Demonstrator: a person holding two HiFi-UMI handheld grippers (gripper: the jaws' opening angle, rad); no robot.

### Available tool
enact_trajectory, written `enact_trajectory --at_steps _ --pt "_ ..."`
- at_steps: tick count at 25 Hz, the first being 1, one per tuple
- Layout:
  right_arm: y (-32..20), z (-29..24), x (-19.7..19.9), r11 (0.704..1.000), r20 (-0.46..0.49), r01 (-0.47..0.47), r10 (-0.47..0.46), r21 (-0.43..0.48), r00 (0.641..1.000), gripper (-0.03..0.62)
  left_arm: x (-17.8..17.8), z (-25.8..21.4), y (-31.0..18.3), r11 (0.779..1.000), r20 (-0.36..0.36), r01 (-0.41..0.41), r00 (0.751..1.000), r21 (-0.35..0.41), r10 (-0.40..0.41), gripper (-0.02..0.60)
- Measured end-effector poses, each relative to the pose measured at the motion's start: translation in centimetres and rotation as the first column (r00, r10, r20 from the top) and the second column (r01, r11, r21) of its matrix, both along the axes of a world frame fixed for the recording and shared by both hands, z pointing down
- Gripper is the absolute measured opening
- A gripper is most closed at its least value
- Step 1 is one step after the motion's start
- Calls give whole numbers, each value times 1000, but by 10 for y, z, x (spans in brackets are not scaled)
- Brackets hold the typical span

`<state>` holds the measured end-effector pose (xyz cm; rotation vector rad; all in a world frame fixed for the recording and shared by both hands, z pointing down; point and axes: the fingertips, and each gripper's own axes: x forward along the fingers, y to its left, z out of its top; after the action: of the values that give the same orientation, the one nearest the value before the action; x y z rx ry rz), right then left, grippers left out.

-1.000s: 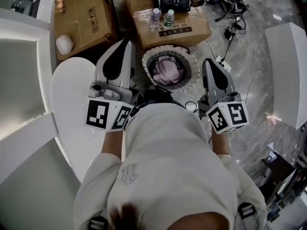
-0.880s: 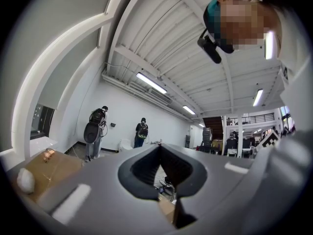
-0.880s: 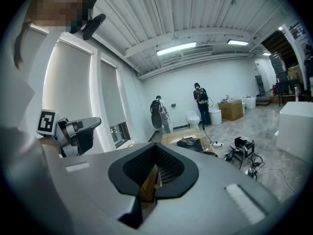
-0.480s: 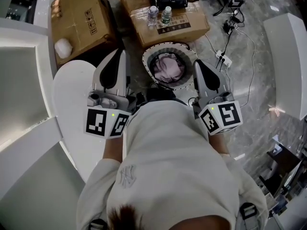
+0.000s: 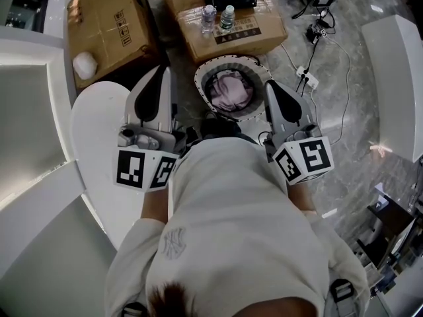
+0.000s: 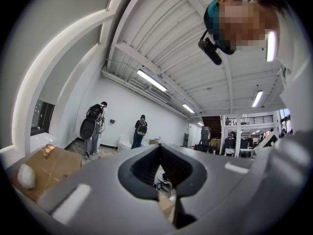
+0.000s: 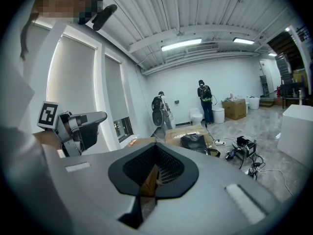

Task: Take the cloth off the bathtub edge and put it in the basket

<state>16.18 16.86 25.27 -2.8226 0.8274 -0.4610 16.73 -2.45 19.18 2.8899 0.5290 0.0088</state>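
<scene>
Cloth (image 5: 228,92) already down in the basket (image 5: 199,83) on the floor, left gripper (image 5: 160,69) and right gripper (image 5: 269,84) both closed on nothing either side of its rim, so best to draw the 2 back level, clear of the fabric.

Bright ceiling strip lights (image 7: 181,44), sharp frames, fisheye bending at edges.

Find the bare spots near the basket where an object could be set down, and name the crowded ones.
Free: the white tub edge left of the left gripper, and the marble floor between the right gripper and the white block. Crowded: beyond the basket, cardboard boxes with bottles; cables and a power strip at upper right.
</scene>
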Motion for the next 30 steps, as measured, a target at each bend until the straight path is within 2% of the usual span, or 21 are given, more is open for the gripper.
enact_trajectory --at_steps 14,30 --pt "3 0 -2 1000 0 -6 6 -15 1000 -3 -4 0 3 1000 0 -8 1000 11 8 49" --pt "2 1 0 999 -1 -18 18 -35 1000 -3 -4 3 -7 1000 11 20 1000 13 -20 49"
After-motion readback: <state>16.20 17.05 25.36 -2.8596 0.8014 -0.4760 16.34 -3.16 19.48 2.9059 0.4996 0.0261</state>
